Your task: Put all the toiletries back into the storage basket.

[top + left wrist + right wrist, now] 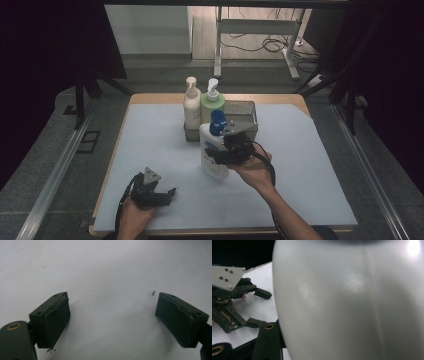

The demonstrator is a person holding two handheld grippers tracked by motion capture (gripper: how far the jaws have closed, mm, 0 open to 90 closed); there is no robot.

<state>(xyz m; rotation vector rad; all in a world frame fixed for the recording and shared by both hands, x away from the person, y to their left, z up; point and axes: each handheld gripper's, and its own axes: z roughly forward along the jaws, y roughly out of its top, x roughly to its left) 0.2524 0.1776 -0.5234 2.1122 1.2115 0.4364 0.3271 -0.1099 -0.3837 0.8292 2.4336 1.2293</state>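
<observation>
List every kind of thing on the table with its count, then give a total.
Pump bottles: 2, cream and green
White bottle with blue cap: 1
Metal basket: 1
Grippers: 2, left gripper, right gripper
Total: 6

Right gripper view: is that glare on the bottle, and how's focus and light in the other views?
Right gripper view: the white plastic bottle with blue cap is close and soft, with glare at top right. Left gripper view: evenly lit white table cover, jaws sharp. High view: surroundings dark, table readable.
</observation>
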